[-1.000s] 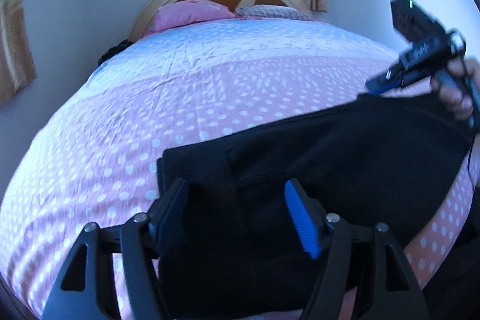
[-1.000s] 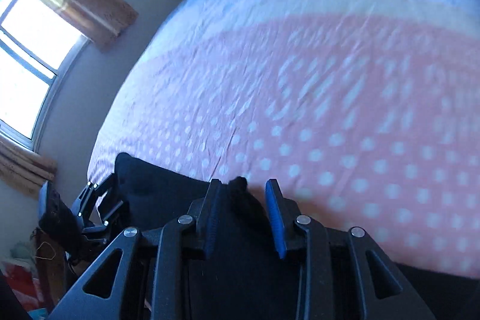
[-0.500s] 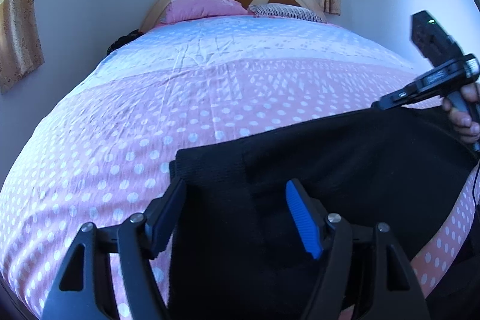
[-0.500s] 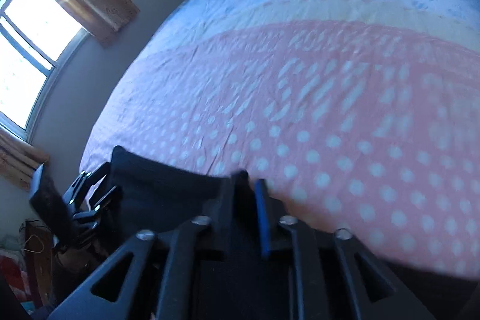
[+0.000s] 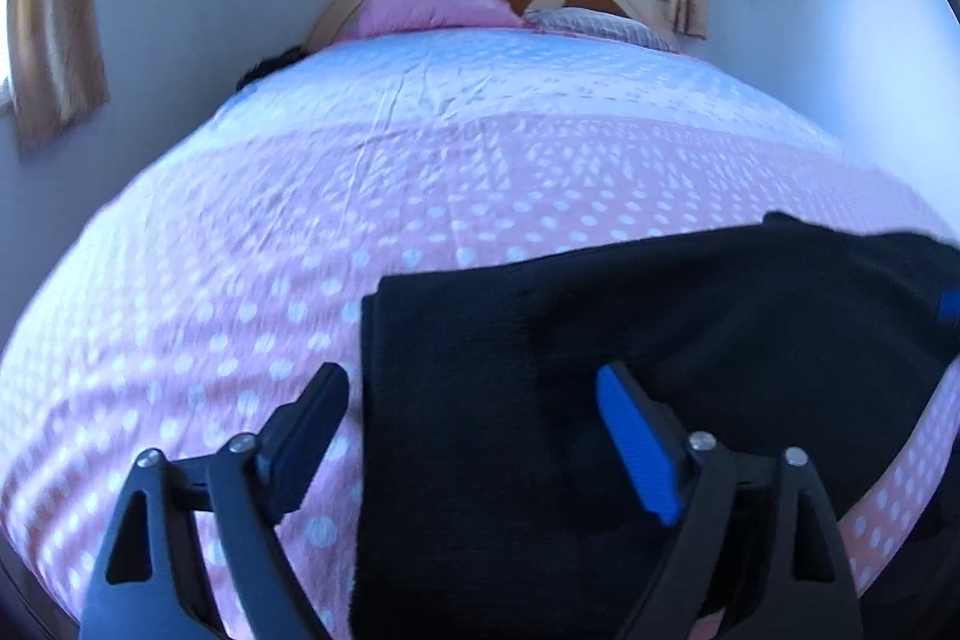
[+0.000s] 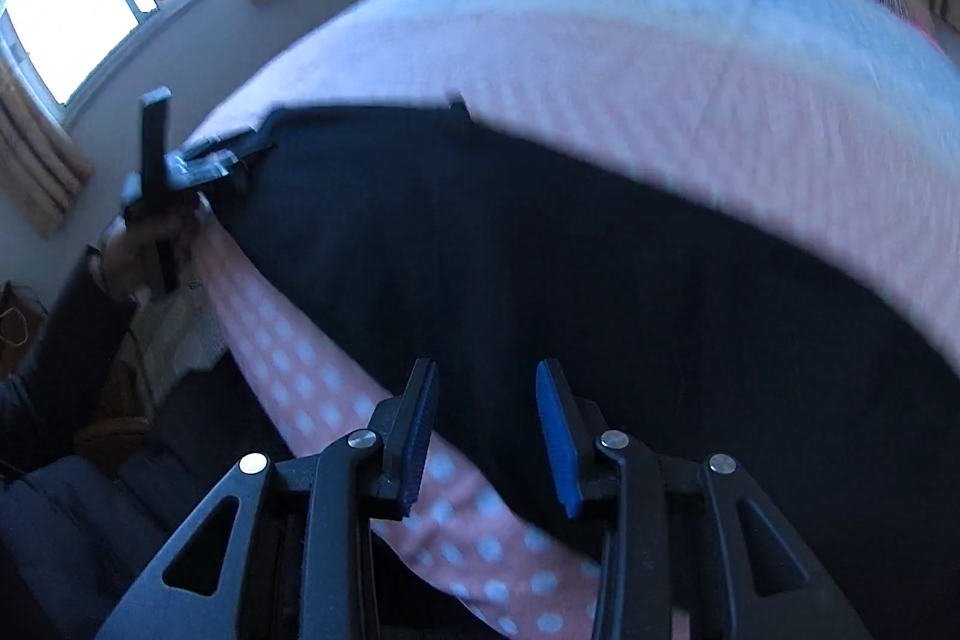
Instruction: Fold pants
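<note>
Both jaws gape wide, the left gripper (image 5: pixel 471 418) and right gripper (image 6: pixel 486 415) low in their frames over black pants (image 5: pixel 690 316) on the dotted bedspread (image 5: pixel 270 232).

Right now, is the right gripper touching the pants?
Cannot tell. In the right wrist view the open right gripper overlaps the pants edge, with nothing between its fingers; no contact or gap shows plainly.

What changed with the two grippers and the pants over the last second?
The right gripper, shut on an edge of the black pants half a second ago, has let go, opened and pulled back over the pants' near edge. The left gripper stayed open above the pants' left end. The pants remain flat on the dotted pink bedspread.
</note>
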Motion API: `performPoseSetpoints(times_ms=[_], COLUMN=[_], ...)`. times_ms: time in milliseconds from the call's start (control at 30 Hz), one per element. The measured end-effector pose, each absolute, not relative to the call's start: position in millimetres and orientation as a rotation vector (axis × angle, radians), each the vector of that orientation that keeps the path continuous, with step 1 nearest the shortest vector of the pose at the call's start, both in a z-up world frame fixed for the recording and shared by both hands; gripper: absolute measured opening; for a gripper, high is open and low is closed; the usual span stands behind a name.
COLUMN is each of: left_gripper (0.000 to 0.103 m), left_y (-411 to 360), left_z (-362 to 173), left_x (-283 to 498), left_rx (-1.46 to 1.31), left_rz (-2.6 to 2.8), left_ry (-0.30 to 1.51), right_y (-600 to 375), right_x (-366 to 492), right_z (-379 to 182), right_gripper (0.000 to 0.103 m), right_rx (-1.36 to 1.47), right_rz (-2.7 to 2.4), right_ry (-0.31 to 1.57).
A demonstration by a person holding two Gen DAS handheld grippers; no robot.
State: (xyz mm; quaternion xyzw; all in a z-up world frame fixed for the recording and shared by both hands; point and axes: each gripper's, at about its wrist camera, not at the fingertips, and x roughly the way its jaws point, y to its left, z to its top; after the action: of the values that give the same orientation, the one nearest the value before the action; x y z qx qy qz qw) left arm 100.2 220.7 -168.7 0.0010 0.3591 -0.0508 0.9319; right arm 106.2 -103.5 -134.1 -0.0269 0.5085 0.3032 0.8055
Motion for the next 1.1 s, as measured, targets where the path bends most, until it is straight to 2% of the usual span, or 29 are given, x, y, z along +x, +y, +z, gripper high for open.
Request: performPoseSetpoints(times_ms=[200, 233, 267, 333, 667, 833, 967, 1100], left_gripper=[0.092, 0.093, 0.095, 0.097, 0.101, 0.102, 0.102, 0.102], left_y=[213.6, 211.1, 211.2, 213.1, 211.1, 211.9, 212.1, 211.8], left_z=[-167.5, -167.5, -167.6, -168.2, -168.7, -169.4, -169.7, -169.4], left_x=[97.4, 97.4, 98.6, 99.8, 103.3, 103.2, 103.6, 102.0], left_rx=[0.054, 0.072, 0.075, 0.063, 0.088, 0.082, 0.081, 0.082], left_rz=[-0.052, -0.037, -0.027, -0.016, 0.017, 0.017, 0.018, 0.022], left_ry=[0.724, 0.723, 0.726, 0.734, 0.729, 0.729, 0.729, 0.729], right_y=[-116.8, -119.5, -121.3, -123.6, -139.2, -181.6, -207.7, -206.8], right_x=[86.2, 82.8, 80.5, 82.7, 70.9, 65.5, 70.1, 62.2], right_z=[-126.5, -121.7, -121.2, -137.9, -125.6, -113.5, -134.4, -136.7], right_gripper=[0.036, 0.038, 0.045, 0.05, 0.05, 0.05, 0.05, 0.05], right_rx=[0.016, 0.026, 0.022, -0.009, 0.042, 0.093, 0.117, 0.086], right_rz=[0.667, 0.68, 0.685, 0.659, 0.637, 0.466, 0.359, 0.369], right_ry=[0.968, 0.938, 0.931, 0.99, 0.923, 0.853, 0.912, 0.868])
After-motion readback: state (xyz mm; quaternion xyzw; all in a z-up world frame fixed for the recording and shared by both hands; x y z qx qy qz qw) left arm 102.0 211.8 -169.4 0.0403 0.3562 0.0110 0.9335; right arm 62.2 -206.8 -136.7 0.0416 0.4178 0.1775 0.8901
